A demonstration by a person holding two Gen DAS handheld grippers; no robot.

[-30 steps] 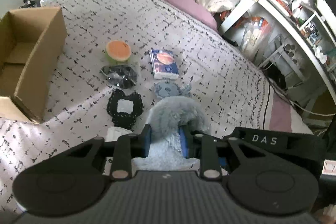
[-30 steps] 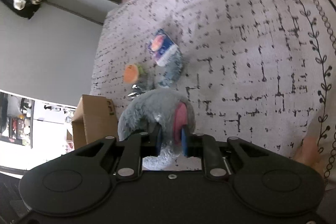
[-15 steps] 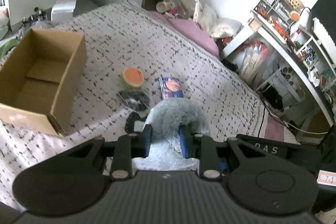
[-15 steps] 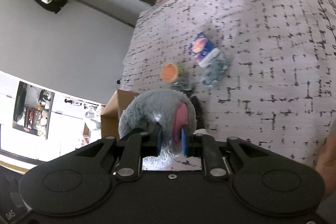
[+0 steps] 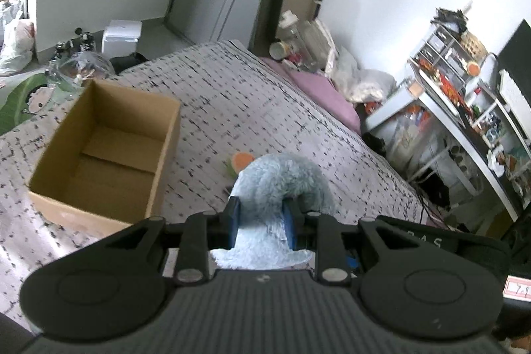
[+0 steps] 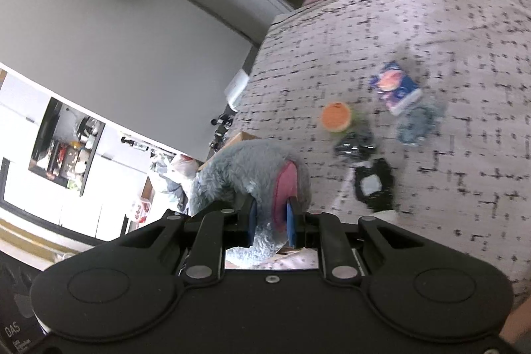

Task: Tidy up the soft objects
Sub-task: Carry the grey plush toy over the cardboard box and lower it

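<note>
Left wrist view only: open cardboard box on the patterned bedspread, at 10 o'clock from the left gripper; cluttered shelf at 2 o'clock. "DAS" lettering reads on the gripper body in both views.

Right wrist view only: orange-faced plush, blue packet, black items at 1 o'clock on the bedspread; packet text unreadable.

Grey plush toy is held off the bed by both tongs. Left jaws are closed partway on grey fur; the fur arches away, curling toward 1 o'clock. Right gripper is pinched narrowly on the pink-lined part. Toy's long axis cannot be told.
</note>
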